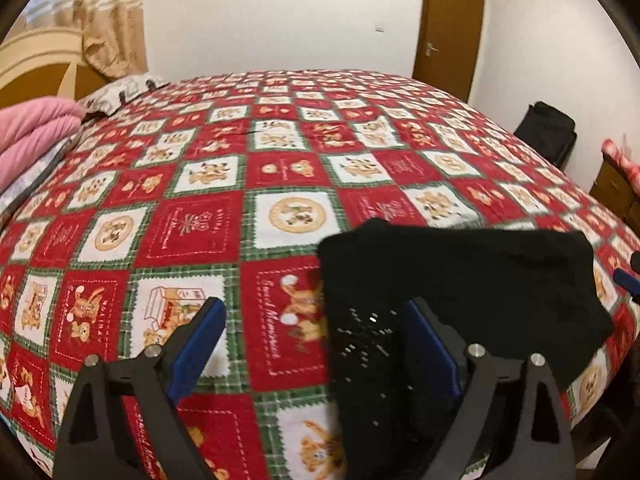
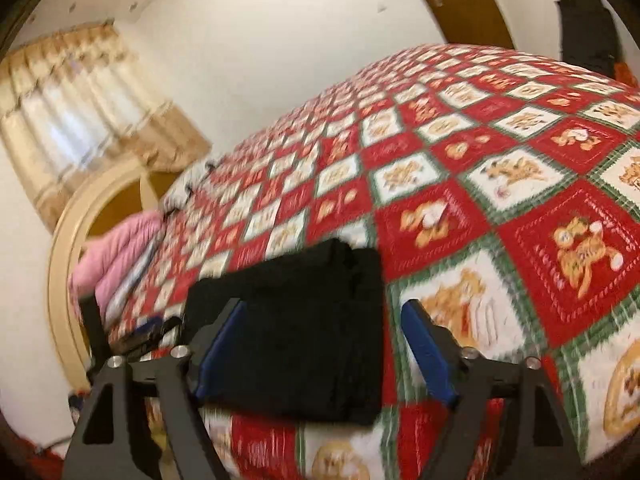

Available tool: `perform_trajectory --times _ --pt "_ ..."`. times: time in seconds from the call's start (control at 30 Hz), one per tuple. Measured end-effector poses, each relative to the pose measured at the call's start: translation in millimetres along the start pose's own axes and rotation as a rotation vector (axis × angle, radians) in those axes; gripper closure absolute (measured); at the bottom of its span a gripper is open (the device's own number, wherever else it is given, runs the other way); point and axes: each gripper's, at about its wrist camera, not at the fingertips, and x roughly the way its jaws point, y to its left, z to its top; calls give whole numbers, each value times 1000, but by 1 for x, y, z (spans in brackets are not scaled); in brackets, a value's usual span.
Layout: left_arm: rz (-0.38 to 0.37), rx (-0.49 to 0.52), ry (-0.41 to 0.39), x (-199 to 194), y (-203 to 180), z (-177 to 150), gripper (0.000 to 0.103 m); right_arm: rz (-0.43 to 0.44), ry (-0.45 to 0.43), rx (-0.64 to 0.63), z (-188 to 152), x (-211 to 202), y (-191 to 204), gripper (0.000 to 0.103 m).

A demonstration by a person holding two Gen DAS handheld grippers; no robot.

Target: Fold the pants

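Observation:
The black pants (image 1: 460,292) lie folded into a compact rectangle on the red, white and green bear-pattern bedspread (image 1: 248,184), near the bed's front edge. In the left wrist view my left gripper (image 1: 316,340) is open, its right finger over the pants' left part and its left finger over bare bedspread. In the right wrist view the folded pants (image 2: 304,328) lie between and just ahead of my right gripper (image 2: 326,344), which is open and empty. The other gripper's blue tip shows at the right edge of the left wrist view (image 1: 626,278).
A pink quilt (image 1: 32,136) and a patterned pillow (image 1: 120,94) lie at the head of the bed by the wooden headboard (image 1: 36,68). A brown door (image 1: 448,28) stands at the back right. A black bag (image 1: 548,132) and wooden drawers (image 1: 616,188) stand beside the bed.

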Motion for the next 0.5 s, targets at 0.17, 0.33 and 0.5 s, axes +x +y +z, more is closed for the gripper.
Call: perform_trajectory --times 0.17,0.33,0.5 --pt "-44 -72 98 25 7 -2 8 -34 46 39 5 31 -13 22" --pt "-64 -68 108 28 -1 -11 3 -139 59 -113 -12 49 0 22" --pt "-38 -27 112 27 -14 -15 3 -165 101 -172 -23 59 13 23"
